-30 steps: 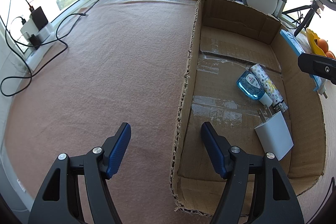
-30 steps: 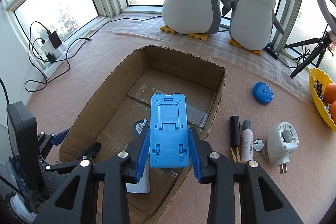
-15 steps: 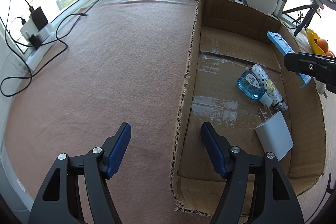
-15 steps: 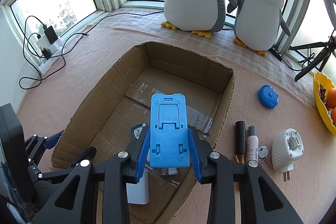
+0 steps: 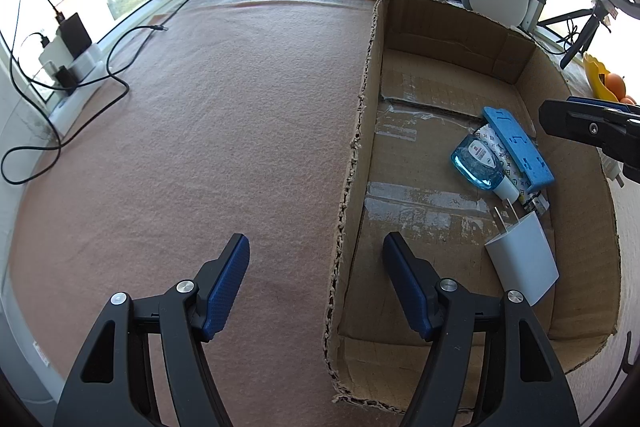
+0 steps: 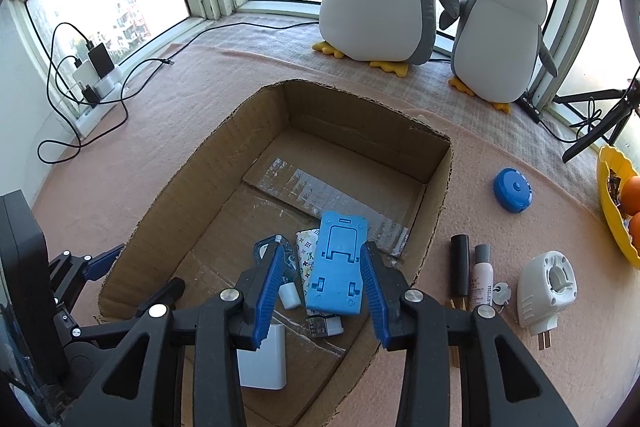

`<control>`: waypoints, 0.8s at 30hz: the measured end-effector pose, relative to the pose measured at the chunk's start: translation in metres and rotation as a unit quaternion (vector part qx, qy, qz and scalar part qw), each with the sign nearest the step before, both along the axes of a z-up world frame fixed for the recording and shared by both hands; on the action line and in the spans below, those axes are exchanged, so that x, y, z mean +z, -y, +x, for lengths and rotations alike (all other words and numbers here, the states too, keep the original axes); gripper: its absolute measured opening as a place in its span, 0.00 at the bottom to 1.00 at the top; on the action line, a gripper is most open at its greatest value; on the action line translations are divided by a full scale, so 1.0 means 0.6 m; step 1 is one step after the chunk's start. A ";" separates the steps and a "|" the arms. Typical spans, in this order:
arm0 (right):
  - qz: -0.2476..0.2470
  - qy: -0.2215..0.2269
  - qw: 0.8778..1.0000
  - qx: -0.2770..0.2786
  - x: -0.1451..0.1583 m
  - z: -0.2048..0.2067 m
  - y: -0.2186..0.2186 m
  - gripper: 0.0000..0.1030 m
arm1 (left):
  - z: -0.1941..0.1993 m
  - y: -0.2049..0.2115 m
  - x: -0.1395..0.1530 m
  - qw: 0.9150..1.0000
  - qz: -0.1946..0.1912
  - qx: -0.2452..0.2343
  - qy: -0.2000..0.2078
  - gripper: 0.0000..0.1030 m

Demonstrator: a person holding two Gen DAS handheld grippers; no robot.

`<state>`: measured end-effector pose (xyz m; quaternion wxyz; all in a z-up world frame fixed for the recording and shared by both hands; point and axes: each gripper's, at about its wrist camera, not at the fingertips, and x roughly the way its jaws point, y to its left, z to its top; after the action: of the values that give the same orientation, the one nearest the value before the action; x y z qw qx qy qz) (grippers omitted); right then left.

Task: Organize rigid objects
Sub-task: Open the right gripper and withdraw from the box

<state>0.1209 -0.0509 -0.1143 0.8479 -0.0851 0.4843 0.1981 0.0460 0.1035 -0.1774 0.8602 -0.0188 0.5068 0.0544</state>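
Blue phone stand point(image 6: 339, 265) is lying inside cardboard box point(image 6: 372, 131) on patterned tube point(image 6: 306, 251); right gripper point(image 6: 322, 285) is being held spread above it, left gripper point(image 5: 316, 283) is being held spread, gripping nothing

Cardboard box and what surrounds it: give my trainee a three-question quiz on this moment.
1. True or false: the blue phone stand lies inside the cardboard box.
2. Which item lies outside the box? A) white charger B) blue round cap C) blue sanitizer bottle
3. Fill in: the right gripper jaws are ____.

Key: 1 true; 2 B; 3 open.
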 end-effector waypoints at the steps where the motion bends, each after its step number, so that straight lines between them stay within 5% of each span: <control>1: 0.002 0.000 1.000 0.000 0.001 0.000 0.001 0.35 | 0.000 0.000 0.000 1.000 0.000 0.000 0.000 0.69; 11: 0.031 -0.002 0.999 -0.018 0.020 -0.008 0.040 0.37 | 0.000 0.000 0.000 1.000 0.000 0.000 0.000 0.69; 24: 0.034 0.017 0.995 -0.095 0.053 -0.007 0.192 0.40 | 0.001 0.001 0.002 1.000 0.004 0.001 0.003 0.69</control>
<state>0.1167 -0.1663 -0.0826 0.8736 -0.0128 0.4683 0.1315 0.0468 0.1028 -0.1760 0.8618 -0.0158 0.5037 0.0569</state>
